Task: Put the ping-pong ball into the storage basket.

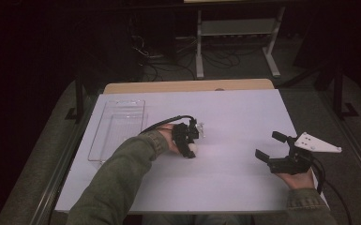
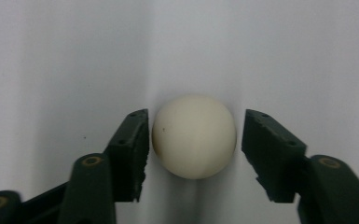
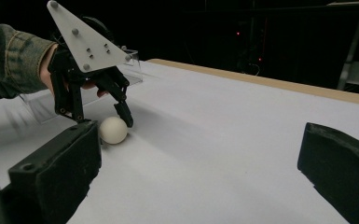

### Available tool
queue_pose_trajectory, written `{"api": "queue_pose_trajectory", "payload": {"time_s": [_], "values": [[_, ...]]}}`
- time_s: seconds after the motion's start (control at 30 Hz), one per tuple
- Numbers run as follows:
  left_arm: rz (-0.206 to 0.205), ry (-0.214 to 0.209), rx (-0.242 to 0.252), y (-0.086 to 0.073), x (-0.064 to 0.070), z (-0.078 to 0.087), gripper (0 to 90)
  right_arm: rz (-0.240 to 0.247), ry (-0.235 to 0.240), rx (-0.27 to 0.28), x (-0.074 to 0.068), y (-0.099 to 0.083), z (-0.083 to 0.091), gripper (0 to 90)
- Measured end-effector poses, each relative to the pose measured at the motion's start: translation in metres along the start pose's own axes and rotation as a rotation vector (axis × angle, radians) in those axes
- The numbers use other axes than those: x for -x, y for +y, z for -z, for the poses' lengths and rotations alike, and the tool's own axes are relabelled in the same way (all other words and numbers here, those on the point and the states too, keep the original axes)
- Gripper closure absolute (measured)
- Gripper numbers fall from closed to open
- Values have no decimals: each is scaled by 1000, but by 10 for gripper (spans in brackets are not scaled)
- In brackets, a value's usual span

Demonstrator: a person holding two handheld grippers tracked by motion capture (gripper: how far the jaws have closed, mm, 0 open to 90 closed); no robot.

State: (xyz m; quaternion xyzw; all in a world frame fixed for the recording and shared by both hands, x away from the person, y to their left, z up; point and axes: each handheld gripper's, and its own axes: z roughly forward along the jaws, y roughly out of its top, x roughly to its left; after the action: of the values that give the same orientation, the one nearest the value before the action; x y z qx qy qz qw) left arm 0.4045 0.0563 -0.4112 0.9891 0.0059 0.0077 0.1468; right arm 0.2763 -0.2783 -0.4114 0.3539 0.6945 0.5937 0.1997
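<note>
High view: a white table (image 1: 225, 187) carries a clear plastic tray (image 1: 117, 129) near its left edge, lying lengthwise with nothing visible inside it. Just right of the tray, the left gripper (image 1: 191, 149) reaches down over a cream-white ball (image 1: 193, 147) that rests on the table surface, a little left of centre. In the left gripper view the ball (image 2: 194, 136) sits between the two black jaws, which stand parted on either side of it; a narrow gap shows at each side, so the ball is bracketed, not clamped. The right gripper (image 1: 271, 146) hovers near the table's right edge, well apart from the ball, its jaws spread wide and holding nothing. Bare white surface lies between the two grippers and toward the far wooden edge (image 1: 187, 86).
</note>
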Motion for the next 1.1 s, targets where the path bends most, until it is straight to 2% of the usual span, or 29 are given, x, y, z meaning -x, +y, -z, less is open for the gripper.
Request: {"api": "queue_pose_trajectory", "payload": {"time_s": [0.13,0.27,0.57,0.93,1.1], "values": [[-5,2,-1,1,1,0,497,-4,0,1,0,0,0,0],[-12,-8,16,3,4,0,501,-4,-1,-3,0,0,0,0],[-13,-10,14,2,4,3,503,-7,1,-10,1,-1,-1,0],[-1,-7,22,-2,5,18,505,-6,-5,-10,1,-1,-1,0],[-10,4,16,-1,8,27,504,-4,-5,-13,1,-1,-1,0]]}}
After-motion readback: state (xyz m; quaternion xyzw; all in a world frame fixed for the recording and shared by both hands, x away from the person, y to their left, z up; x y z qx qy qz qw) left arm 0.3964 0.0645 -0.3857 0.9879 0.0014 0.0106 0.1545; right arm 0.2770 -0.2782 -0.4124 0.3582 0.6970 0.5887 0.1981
